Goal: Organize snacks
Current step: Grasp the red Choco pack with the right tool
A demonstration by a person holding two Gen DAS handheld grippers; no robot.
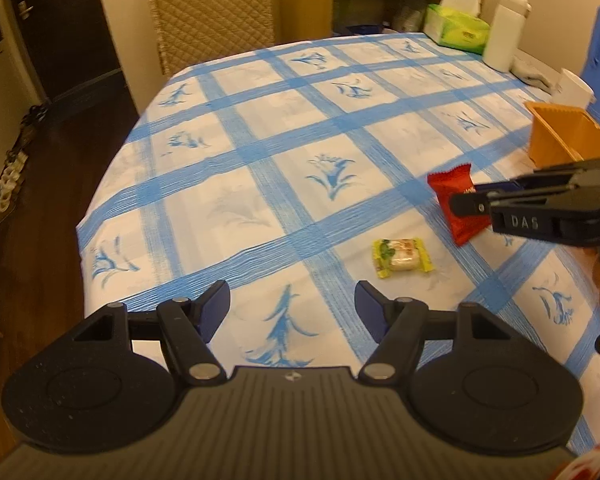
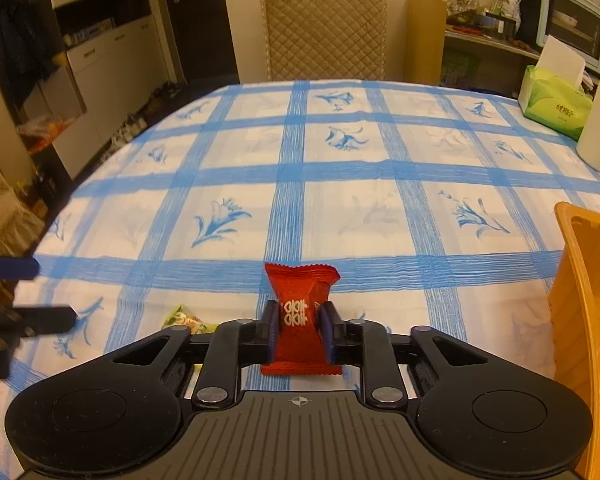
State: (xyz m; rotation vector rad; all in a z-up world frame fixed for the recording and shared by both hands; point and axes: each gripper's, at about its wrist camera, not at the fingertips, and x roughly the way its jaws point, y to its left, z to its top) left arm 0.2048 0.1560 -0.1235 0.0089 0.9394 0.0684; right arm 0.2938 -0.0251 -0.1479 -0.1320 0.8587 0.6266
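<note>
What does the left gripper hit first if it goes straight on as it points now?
Probably only tablecloth. The left gripper is open and aimed across bare cloth; the yellow-green candy lies right of that line, as does the right gripper holding the red snack packet. Depth unclear.

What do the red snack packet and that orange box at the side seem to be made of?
Red snack packet: probably thin plastic film with a matte look, given its crimped zigzag ends and creases where the right tool pinches it. Orange box: likely moulded plastic, smooth and slightly glossy, with a wavy rim.
</note>
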